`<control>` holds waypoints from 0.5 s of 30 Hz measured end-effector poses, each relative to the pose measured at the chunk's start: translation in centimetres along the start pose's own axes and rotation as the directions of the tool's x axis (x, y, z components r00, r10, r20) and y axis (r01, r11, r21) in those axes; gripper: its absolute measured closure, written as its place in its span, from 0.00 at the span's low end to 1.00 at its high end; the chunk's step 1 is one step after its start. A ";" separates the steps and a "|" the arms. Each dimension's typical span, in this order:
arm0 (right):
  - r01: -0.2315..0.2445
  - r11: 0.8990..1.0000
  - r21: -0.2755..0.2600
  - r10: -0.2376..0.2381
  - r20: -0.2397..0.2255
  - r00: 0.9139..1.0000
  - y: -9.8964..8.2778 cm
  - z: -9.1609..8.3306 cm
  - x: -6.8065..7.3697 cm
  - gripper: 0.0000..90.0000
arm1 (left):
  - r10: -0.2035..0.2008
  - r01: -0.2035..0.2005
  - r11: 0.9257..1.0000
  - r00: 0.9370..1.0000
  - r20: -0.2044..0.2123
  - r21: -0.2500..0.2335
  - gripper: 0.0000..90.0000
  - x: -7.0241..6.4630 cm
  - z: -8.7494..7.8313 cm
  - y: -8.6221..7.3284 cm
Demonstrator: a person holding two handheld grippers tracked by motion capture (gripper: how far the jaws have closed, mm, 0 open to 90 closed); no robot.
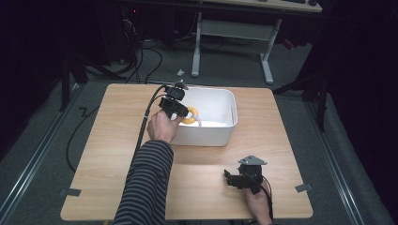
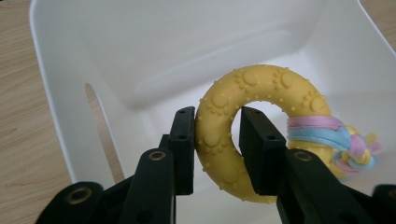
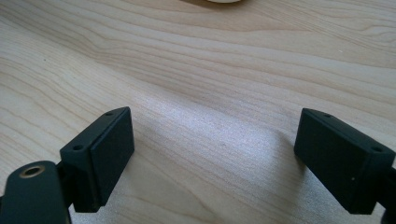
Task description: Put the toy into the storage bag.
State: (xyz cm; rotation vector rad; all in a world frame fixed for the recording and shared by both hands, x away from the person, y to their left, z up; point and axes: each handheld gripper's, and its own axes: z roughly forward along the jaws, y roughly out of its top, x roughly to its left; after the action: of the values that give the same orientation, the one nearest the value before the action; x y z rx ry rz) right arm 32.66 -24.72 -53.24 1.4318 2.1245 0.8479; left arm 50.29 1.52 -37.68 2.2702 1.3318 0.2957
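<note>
A yellow rubber ring toy (image 2: 261, 88) with raised dots and a pink, blue and yellow braided cord (image 2: 348, 144) tied to it hangs over the inside of a white plastic bin (image 2: 60, 93). My left gripper (image 2: 217, 140) is shut on the ring's band, one jaw inside the hole and one outside. From above, the left gripper (image 1: 180, 111) sits over the bin's (image 1: 225, 136) left part with the ring toy (image 1: 191, 117) beside it. My right gripper (image 3: 210, 154) stands open above bare wood near the table's front edge (image 1: 229, 178).
The wooden table (image 1: 117, 154) has free room left, right and in front of the bin. A striped sleeve (image 1: 143, 187) reaches from the bottom edge. Cables (image 1: 143, 126) trail from the left gripper. A desk frame (image 1: 230, 37) stands on the floor beyond.
</note>
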 end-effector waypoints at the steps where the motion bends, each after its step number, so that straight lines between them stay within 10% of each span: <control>1: 0.000 1.000 0.000 0.000 0.000 1.000 0.0 0.0 0.0 0.14 | 0.006 -0.006 1.000 1.000 0.000 0.005 0.75 -0.1 0.0 -0.1; 15: 0.000 1.000 -0.001 0.000 0.000 1.000 0.0 0.0 0.0 0.14 | 0.022 -0.022 1.000 1.000 0.016 0.004 0.74 -0.2 -0.7 -0.6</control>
State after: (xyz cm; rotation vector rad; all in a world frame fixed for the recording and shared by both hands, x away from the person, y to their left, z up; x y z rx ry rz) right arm 32.67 -24.72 -53.25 1.4315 2.1233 0.8489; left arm 49.41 1.76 -37.39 2.2877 1.3012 0.2816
